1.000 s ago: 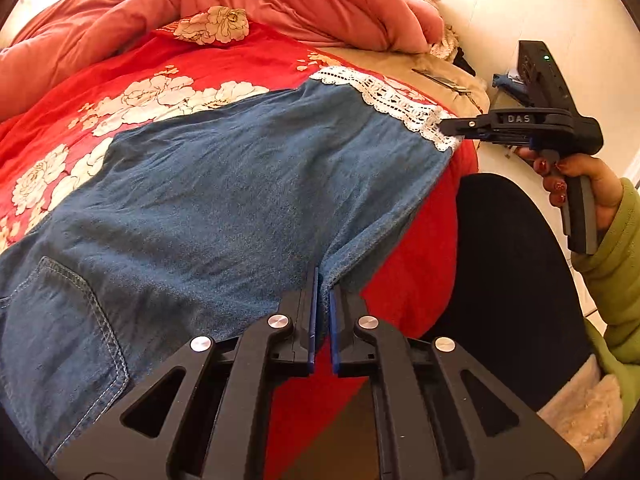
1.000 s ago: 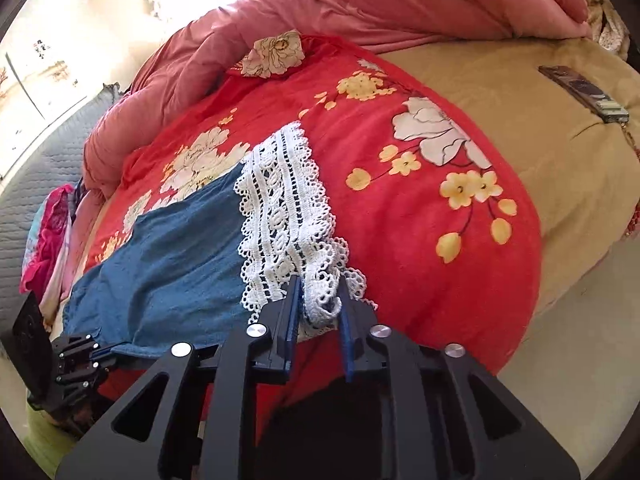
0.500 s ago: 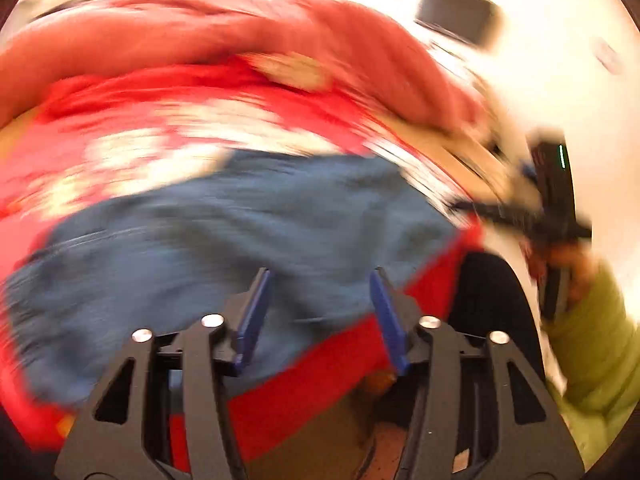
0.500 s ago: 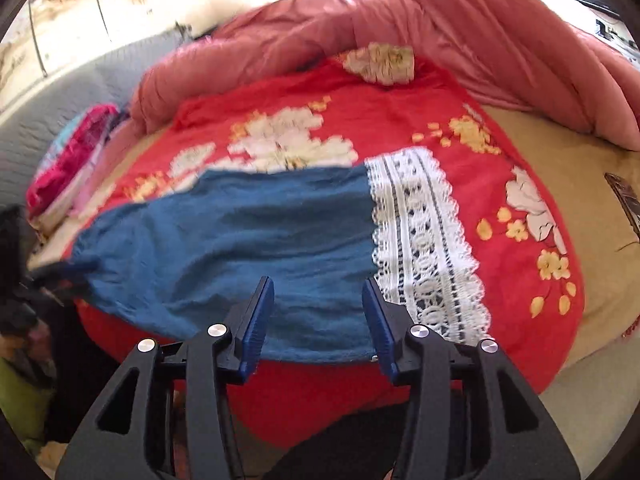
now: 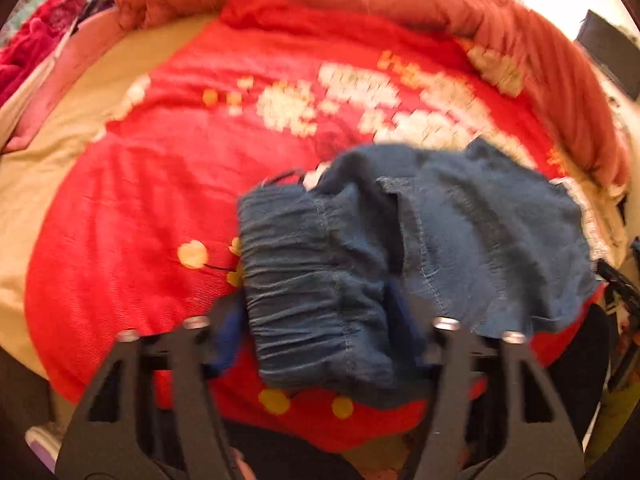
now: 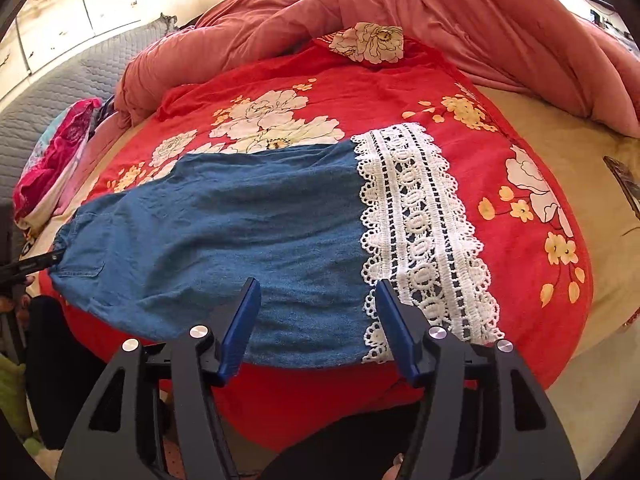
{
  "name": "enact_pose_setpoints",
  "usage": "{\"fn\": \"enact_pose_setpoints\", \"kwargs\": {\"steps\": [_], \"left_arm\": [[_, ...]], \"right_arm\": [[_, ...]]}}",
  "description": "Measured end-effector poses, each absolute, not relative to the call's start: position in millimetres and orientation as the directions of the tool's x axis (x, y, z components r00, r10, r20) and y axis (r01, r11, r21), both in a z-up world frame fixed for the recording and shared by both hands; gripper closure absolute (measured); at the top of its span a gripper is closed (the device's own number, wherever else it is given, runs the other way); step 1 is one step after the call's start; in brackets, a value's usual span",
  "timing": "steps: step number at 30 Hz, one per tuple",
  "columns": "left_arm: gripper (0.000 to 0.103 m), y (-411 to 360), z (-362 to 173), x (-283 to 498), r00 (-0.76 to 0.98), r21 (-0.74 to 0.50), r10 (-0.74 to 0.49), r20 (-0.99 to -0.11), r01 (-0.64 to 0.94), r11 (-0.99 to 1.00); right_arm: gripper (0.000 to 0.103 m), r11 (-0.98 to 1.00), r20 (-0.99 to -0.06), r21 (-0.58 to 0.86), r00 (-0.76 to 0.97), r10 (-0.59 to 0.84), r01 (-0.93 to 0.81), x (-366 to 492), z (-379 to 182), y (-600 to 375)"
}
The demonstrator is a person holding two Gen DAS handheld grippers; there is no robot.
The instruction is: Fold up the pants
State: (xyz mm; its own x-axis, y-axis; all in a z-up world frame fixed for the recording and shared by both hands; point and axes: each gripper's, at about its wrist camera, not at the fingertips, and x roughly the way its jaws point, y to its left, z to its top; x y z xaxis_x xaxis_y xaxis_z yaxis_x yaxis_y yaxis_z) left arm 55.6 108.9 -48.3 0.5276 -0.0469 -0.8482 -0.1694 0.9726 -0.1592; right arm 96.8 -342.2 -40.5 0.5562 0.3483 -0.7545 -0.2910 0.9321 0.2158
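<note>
Denim pants (image 6: 224,240) are lying flat across the middle of the right wrist frame on the red floral bedspread (image 6: 500,92), the lace hem (image 6: 420,228) at centre right and the waist at far left. I am holding the right gripper (image 6: 316,320) low in the frame above the near edge; its jaws are opening, standing apart over the cloth and clamped on nothing. In the blurred left wrist frame I am bringing the left gripper (image 5: 316,328) around the gathered waistband (image 5: 304,280); its jaws are closing with the bunched band between them, but I cannot tell whether the pads are pressing yet.

Risks, as I judge them: the band is thick and bunched, so a shallow bite could be slipping off mid-fold; catching only the top layer would be dragging the legs askew; the bedspread could be getting pinched along with it.

Count: one pair of pants, one lace hem, two grippers, one bedspread, one pink quilt (image 6: 440,8) heaped along the top.
</note>
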Motion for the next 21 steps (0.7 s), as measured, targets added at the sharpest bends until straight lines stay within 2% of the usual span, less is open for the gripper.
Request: {"fn": "enact_pose_setpoints", "kwargs": {"steps": [2,5,6,8,12,15,17,21], "left_arm": [[0.069,116,-39,58,0.552,-0.178,-0.063,-0.832,-0.157,0.971],[0.07,127,-21,52,0.591,-0.132,-0.011,-0.807,-0.161,0.978],[0.07,129,-21,53,0.586,-0.129,-0.01,-0.811,-0.161,0.978],[0.069,131,-33,56,0.547,-0.122,-0.007,-0.837,-0.174,0.977],[0.057,133,-39,61,0.522,-0.121,0.004,-0.853,-0.205,0.971],[0.05,133,-30,50,0.546,-0.12,0.018,-0.837,-0.216,0.969],[0.05,130,-16,36,0.581,-0.112,0.041,-0.813,-0.225,0.968],[0.041,122,21,21,0.676,-0.142,0.032,-0.737,-0.2,0.969]], "right_arm": [[0.045,0.933,-0.76,0.216,0.55,0.346,-0.289,97,-41,-342],[0.041,0.933,-0.761,0.203,0.552,0.34,-0.296,98,-39,-341],[0.038,0.935,-0.761,0.198,0.554,0.337,-0.296,99,-39,-341],[0.037,0.935,-0.769,0.203,0.544,0.335,-0.289,102,-44,-340],[0.031,0.934,-0.773,0.201,0.538,0.337,-0.295,103,-50,-337],[0.031,0.925,-0.76,0.236,0.536,0.367,-0.298,102,-46,-343],[0.031,0.908,-0.721,0.279,0.557,0.413,-0.312,97,-34,-351],[0.031,0.901,-0.677,0.289,0.597,0.431,-0.324,106,-10,-368]]}}
